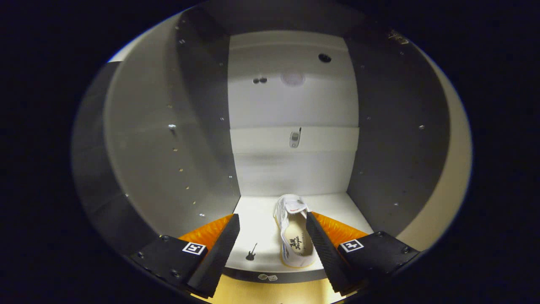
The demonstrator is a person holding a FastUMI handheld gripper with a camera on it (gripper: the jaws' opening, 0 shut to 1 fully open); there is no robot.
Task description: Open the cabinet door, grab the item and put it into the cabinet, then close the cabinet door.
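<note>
Subject of inspection: cabinet, viewed from the front with its interior exposed. The gripper points into the opening with its two fingers spread wide apart; neither finger presses on anything. The left finger and right finger are black with ribbed inner faces and orange backing, each carrying a small square marker near its base.

The shoe, white with a cream insole, lies on the cabinet floor, inside the cabinet. It rests lengthwise, one end toward the cabinet's back wall and the other near the front edge of the cabinet floor. It sits between the two fingers, closer to the right finger, whose inner face overlaps the shoe's side in the view; actual contact cannot be confirmed. The left finger stands well apart from the shoe.

A small black guitar-shaped mark lies on the cabinet floor beside the shoe, on the side of the left finger.

The cabinet's back wall is white, with a horizontal rail across its middle bearing a small metal fitting. Above that rail are a round dark hole and two small dark dots. The cabinet's left side wall and right side wall are grey with rows of small pin holes. The door itself cannot be clearly identified
</note>
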